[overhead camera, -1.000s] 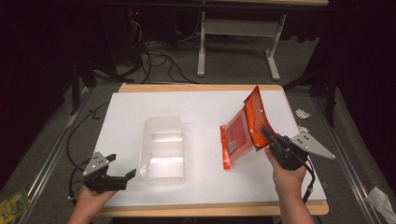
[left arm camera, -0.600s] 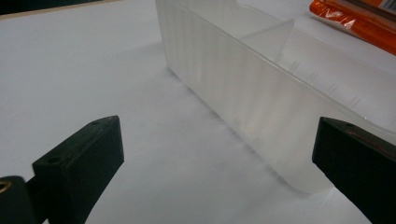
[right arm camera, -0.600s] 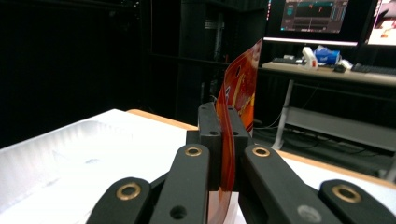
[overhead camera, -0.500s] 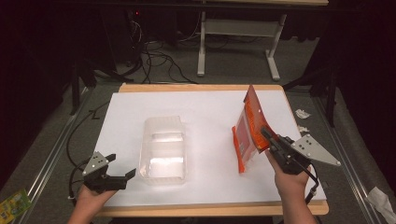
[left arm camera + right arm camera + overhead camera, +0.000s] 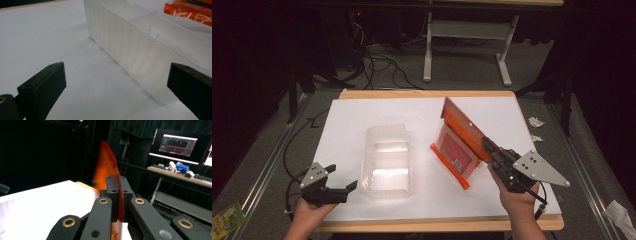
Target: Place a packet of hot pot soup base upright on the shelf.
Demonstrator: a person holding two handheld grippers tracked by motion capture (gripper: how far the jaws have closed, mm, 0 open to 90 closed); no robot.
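Observation:
An orange plastic pouch [image 5: 459,142] with a red label stands tilted right of the table's middle, its lower edge on the white tabletop [image 5: 347,127]. My right gripper [image 5: 488,147] is shut on the pouch's right edge; in the right gripper view the thin orange sheet [image 5: 108,167] rises edge-on between the closed jaws. A clear plastic container [image 5: 387,160] sits at the centre. My left gripper [image 5: 349,186] rests open near the front left corner, just left of the container; the left gripper view has the container wall [image 5: 140,47] beyond the spread jaws, with nothing between them.
The white sheet covers a wood-edged table [image 5: 427,94]. A desk frame [image 5: 464,37] and cables [image 5: 377,60] lie on the floor behind. Crumpled paper scraps [image 5: 534,122] lie off the right edge. A monitor [image 5: 178,143] glows in the right gripper view.
My right gripper has tipped the pouch more upright and turned it, so its lower edge has swung toward the front of the table. The left gripper has stayed in place.

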